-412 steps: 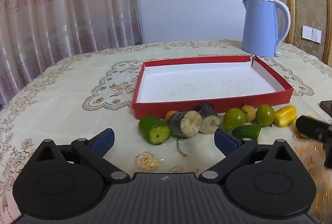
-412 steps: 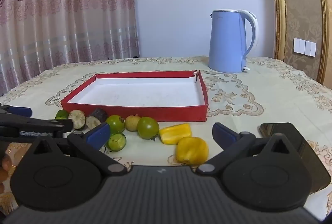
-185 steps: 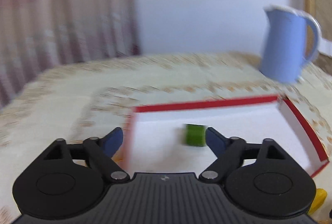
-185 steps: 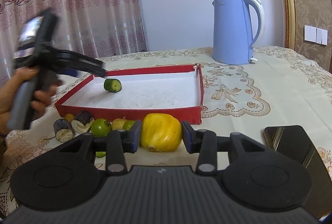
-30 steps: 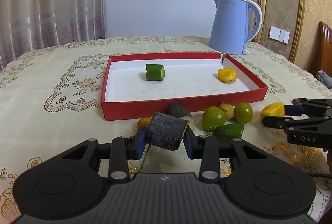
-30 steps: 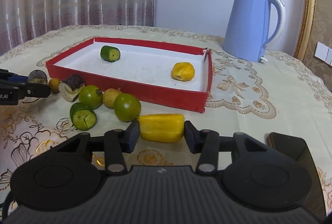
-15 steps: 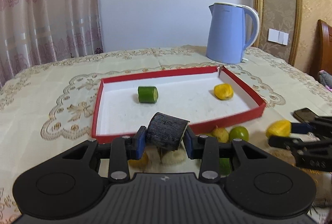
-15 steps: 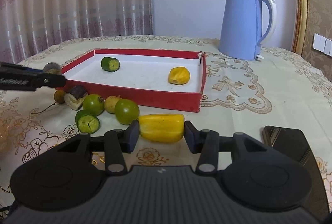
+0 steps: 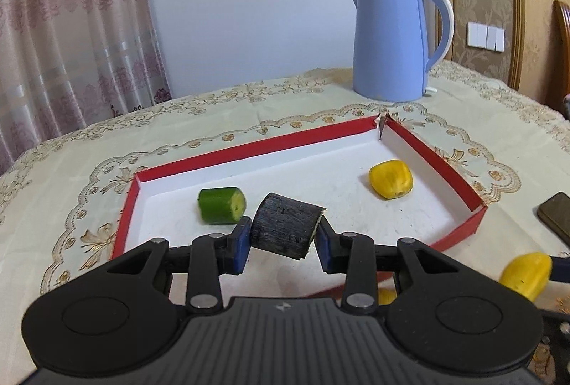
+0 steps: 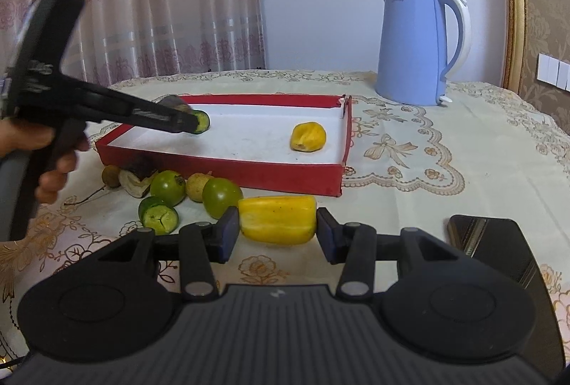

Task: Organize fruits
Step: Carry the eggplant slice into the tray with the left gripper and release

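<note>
Inside red tray (image 9: 431, 153): 2 pieces; left gripper (image 9: 281, 244) clamps dark chunk (image 9: 285, 228), right gripper (image 10: 274, 235) clamps yellow piece (image 10: 278, 219).

A tray (image 10: 228, 171) is lying on the table (image 10: 481, 150), with a kettle (image 10: 420, 46) standing behind its far right corner. Inside, a cucumber piece (image 9: 221, 205) is sitting near the left edge and a fruit (image 9: 390, 179) near the right. Loose fruits (image 10: 192, 189) are lying before the tray's front edge, apparently touching one another.
</note>
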`<state>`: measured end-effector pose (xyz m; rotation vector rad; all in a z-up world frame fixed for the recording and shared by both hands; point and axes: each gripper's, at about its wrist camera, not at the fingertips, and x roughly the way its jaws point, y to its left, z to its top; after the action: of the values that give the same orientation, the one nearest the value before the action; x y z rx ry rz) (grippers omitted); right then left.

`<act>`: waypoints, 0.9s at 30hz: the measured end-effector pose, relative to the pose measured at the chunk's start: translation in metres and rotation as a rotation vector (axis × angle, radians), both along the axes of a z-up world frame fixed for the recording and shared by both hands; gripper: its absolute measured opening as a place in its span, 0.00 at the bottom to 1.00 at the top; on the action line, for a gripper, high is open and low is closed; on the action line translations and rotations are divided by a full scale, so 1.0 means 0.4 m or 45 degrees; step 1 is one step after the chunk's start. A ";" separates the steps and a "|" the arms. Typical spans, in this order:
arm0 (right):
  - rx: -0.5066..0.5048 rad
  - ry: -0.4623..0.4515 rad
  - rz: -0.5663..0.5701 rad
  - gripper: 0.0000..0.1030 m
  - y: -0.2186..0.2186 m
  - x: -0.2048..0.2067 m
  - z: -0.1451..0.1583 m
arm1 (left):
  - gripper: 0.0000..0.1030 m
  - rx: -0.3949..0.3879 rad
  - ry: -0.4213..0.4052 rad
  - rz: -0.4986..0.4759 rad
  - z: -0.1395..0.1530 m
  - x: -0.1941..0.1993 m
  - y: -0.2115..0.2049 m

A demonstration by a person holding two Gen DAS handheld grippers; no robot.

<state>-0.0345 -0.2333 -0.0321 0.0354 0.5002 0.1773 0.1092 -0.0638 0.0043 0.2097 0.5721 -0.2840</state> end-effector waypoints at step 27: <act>0.039 0.004 -0.013 0.43 -0.014 -0.004 -0.002 | 0.35 0.089 0.115 0.037 -0.057 0.159 -0.109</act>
<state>-0.0359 -0.2390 -0.0330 0.0681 0.5001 0.1746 0.1726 -0.1074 -0.0187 0.2572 0.6747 -0.2465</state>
